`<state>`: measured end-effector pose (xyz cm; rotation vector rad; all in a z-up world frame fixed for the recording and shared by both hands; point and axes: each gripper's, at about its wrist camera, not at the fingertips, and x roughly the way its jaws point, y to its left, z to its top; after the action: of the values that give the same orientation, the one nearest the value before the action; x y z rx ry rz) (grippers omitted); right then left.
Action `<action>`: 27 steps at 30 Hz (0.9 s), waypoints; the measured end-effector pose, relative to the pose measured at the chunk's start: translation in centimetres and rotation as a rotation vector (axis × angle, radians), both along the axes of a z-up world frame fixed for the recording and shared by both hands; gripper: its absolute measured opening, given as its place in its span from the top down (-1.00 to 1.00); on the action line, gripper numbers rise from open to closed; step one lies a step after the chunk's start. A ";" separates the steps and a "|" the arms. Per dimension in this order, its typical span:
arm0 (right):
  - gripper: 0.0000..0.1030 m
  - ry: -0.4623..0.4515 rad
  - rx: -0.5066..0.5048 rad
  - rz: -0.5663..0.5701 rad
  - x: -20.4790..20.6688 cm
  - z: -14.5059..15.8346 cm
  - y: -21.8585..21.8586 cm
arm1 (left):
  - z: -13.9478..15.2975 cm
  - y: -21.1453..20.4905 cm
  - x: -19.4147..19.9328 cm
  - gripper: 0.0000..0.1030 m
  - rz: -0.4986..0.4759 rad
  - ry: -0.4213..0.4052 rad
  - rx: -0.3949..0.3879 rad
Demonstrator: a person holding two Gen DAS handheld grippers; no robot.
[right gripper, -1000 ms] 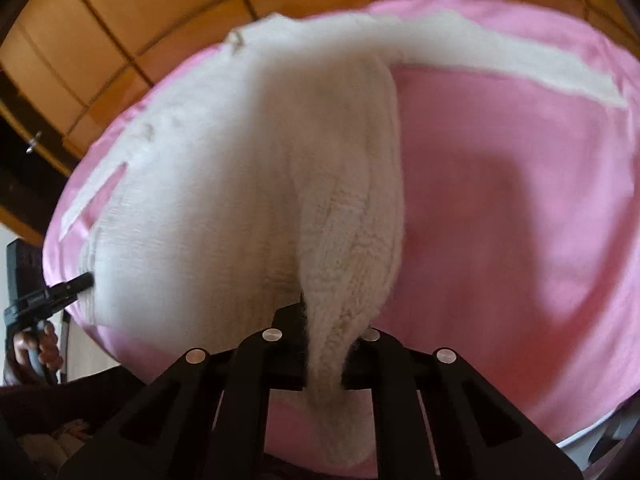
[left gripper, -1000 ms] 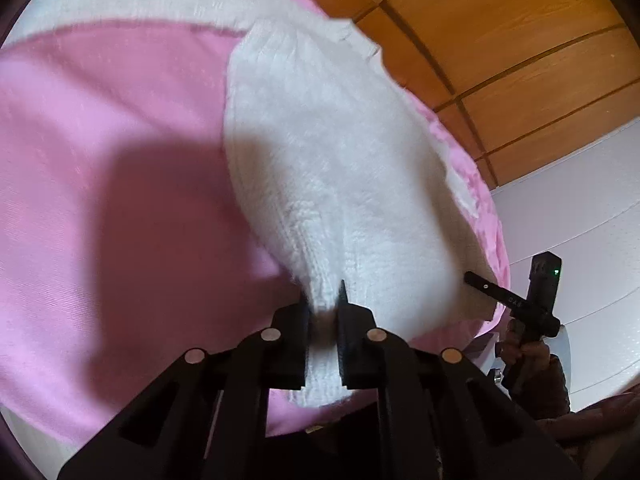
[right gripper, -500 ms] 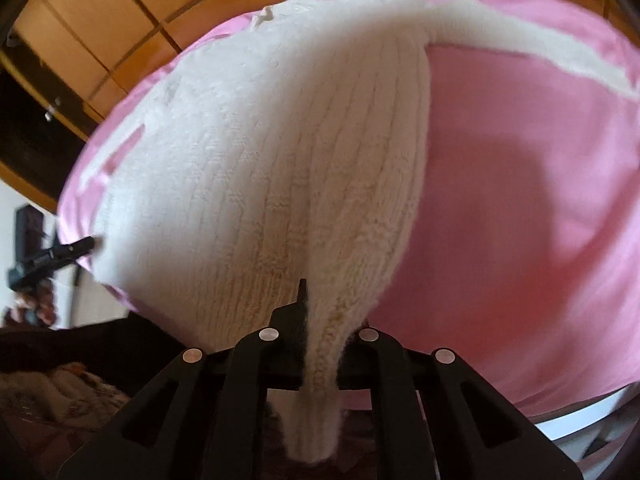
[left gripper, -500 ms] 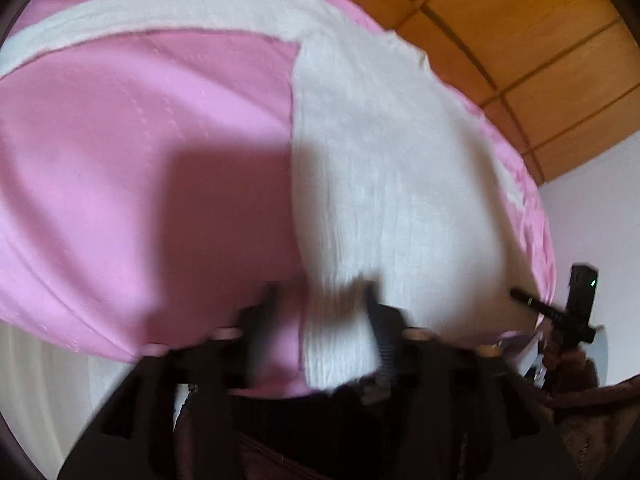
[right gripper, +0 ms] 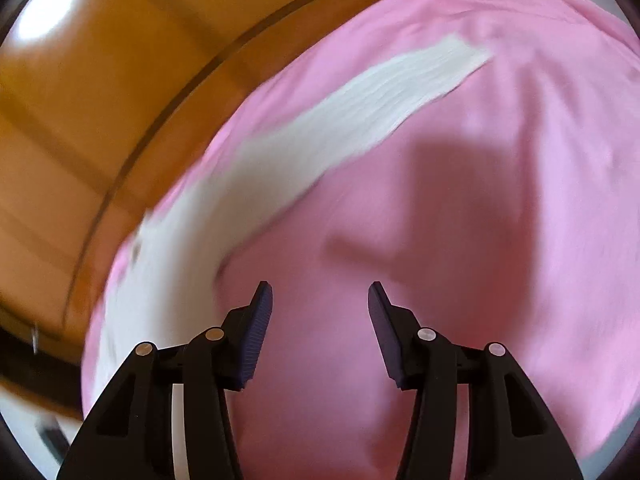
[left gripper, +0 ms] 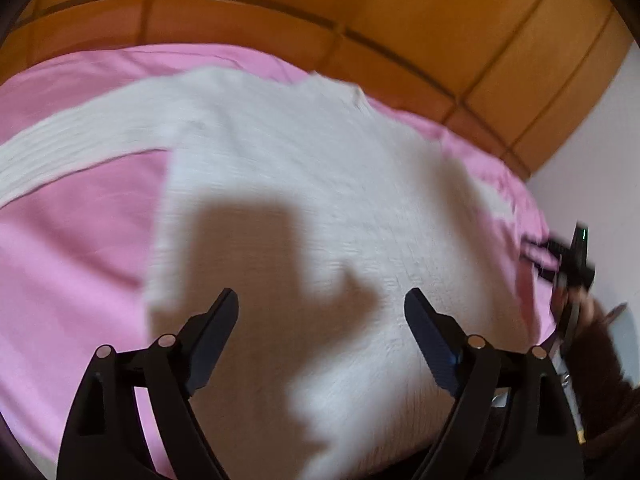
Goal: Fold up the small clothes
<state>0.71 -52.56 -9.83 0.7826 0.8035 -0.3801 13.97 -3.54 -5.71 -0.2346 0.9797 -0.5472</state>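
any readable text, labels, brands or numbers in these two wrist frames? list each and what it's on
None readable in either wrist view.
White knit sweater: no tag or print visible.
Pink bedsheet: plain.
Wooden headboard: bare panels.
Left gripper and right gripper: black fingers, no markings visible.
Both frames are motion-blurred, so any small print would be lost anyway.

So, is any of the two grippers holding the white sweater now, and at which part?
Nothing is held. Both the left hand-held gripper and the right hand-held gripper have just been opening, nothing between them.
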 end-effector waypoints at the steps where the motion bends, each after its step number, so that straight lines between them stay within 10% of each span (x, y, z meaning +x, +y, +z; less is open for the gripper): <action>1: 0.03 -0.011 0.008 -0.065 0.8 -0.2 -2.2 | -0.5 -0.7 0.3 -0.76 -0.009 0.011 0.003; 17: 0.05 -0.013 0.082 -0.417 8.0 -5.1 -18.0 | -4.1 -5.7 3.0 -0.96 0.043 0.073 0.145; 20: 0.81 0.046 0.023 -0.355 9.3 -4.7 -18.4 | -4.2 -5.7 3.2 -0.96 0.060 0.082 0.143; 24: 0.90 0.152 -0.194 -0.339 8.4 -2.8 -17.9 | -4.2 -5.7 3.3 -0.96 0.061 0.088 0.152; 27: 0.91 0.191 -0.148 -0.437 5.6 -3.7 -19.4 | -4.2 -5.6 3.5 -0.96 0.068 0.094 0.145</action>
<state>6.34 -72.01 -13.52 0.7884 0.7679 -0.9062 17.42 -9.13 -9.95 -0.1643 1.0942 -0.4038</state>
